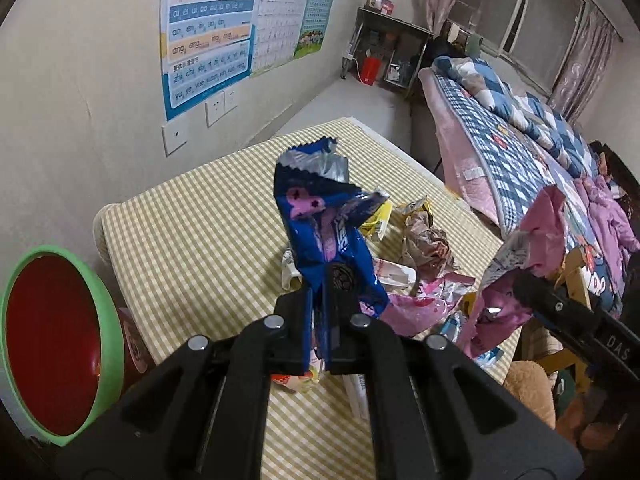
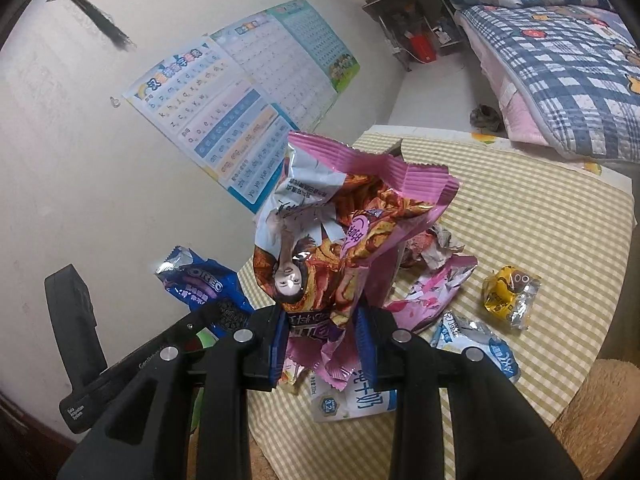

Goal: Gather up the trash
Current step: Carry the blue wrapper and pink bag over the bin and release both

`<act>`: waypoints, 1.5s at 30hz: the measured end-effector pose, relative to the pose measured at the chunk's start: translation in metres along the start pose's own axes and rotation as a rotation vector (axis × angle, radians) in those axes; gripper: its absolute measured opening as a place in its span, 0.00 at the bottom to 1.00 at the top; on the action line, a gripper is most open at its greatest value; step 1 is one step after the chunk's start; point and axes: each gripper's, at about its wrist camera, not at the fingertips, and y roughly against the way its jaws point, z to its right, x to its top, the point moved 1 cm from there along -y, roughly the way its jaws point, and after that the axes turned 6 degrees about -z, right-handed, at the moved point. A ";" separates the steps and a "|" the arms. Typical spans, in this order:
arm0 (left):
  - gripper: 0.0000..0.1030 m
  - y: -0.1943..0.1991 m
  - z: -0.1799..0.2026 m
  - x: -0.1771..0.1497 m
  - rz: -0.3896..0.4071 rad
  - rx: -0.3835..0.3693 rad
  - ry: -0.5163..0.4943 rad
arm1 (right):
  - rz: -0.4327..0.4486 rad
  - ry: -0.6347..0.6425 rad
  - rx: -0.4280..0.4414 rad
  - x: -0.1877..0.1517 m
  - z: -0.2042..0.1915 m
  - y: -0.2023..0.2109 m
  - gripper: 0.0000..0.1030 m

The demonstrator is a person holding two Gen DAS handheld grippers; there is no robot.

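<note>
Main risk: the bin [image 1: 60, 344], green rim and red inside, sits off the table's [image 1: 192, 216] edge at far left, so either wrapper could slip or snag mid-carry and drop short. The pink snack bag [image 2: 340, 232], big and crumpled, is pinched low by the right gripper [image 2: 326, 332]; its top flops freely and could drag the loose wrappers below. The blue Oreo wrapper [image 1: 320, 232], slick foil, stands upright above the tabletop, clamped tight at its base in the left gripper [image 1: 320, 328]. Smaller litter remains on the checked cloth: a milk pouch [image 2: 476, 344] and a yellow packet [image 2: 508, 292].
</note>
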 end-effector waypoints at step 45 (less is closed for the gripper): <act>0.03 0.028 -0.074 -0.010 0.046 0.070 0.122 | -0.087 0.169 0.009 -0.013 -0.051 -0.026 0.29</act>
